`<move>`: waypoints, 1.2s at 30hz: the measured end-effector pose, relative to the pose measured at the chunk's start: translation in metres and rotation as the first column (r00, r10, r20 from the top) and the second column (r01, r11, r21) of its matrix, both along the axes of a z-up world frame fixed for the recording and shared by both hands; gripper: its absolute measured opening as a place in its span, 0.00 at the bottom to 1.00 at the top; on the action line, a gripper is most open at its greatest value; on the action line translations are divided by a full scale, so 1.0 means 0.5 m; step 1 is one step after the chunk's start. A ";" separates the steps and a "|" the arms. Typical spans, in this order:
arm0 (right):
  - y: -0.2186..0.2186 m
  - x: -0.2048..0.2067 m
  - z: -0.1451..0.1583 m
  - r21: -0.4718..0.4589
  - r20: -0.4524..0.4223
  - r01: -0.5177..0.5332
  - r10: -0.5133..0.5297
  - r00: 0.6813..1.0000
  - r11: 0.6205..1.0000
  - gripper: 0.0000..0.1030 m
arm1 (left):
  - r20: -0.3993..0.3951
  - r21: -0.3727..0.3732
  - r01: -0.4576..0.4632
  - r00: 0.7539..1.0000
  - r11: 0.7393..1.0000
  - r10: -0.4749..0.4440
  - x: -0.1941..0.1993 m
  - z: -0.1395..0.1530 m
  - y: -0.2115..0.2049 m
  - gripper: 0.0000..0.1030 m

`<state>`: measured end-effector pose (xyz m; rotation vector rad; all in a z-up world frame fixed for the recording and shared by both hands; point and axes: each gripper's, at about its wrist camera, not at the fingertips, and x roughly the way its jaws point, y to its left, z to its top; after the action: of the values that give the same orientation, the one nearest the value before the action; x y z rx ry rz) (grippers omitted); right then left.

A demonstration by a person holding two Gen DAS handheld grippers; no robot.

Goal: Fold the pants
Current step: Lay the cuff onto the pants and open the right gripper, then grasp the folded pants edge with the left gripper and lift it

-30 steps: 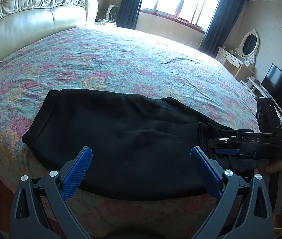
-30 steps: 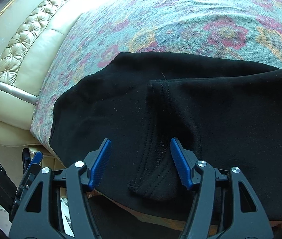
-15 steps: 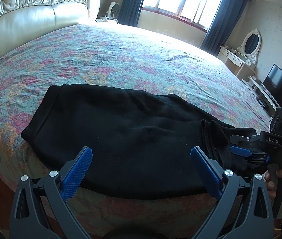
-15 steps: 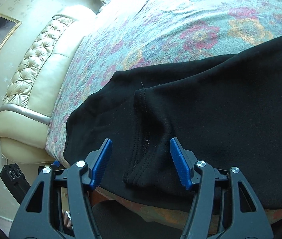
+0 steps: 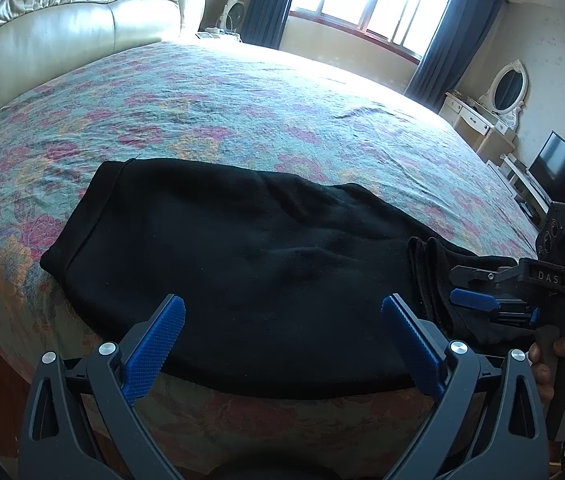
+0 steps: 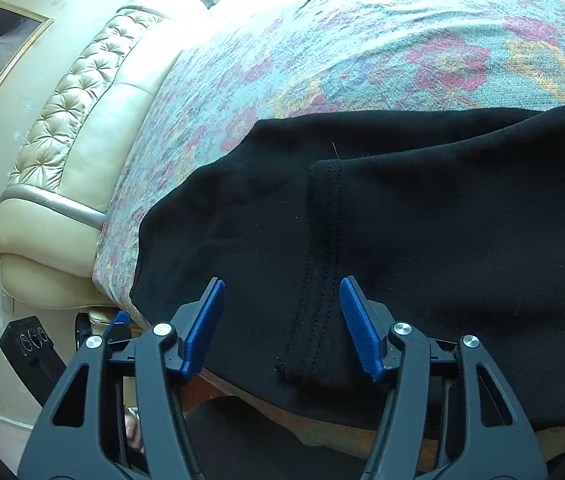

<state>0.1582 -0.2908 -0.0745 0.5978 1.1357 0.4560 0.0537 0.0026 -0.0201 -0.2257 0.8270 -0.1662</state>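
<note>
At the flowered bedspread's (image 5: pixel 242 92) near edge | your right gripper (image 6: pixel 282 320) gapes astride the black fleece pants' (image 5: pixel 242 260) stitched cuff (image 6: pixel 322 264) | your left gripper (image 5: pixel 282 344) apart, empty, ready to fold.

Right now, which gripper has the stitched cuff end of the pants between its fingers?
The right gripper: its open jaws straddle the stitched cuff of the black pants. The left gripper hovers open over plain fabric.

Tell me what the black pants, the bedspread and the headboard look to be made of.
Black pants: soft matte knit, probably fleece or jersey; no sheen, stitched double-seam hem.
Bedspread: woven floral fabric; coarse visible weave, faded print.
Headboard: glossy cream leather or imitation leather; button tufting and bright highlights, real or faux unclear.
</note>
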 end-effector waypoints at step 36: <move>-0.002 -0.105 0.029 -0.087 0.093 -0.069 0.077 0.993 0.994 0.61 | -0.155 -0.335 0.077 0.979 0.939 -0.136 0.221 -0.114 0.413 0.95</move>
<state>0.1057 -0.2919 -0.0602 0.4574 1.0814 0.4928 0.1640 0.2092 -0.0771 -0.5154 0.9868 -0.3923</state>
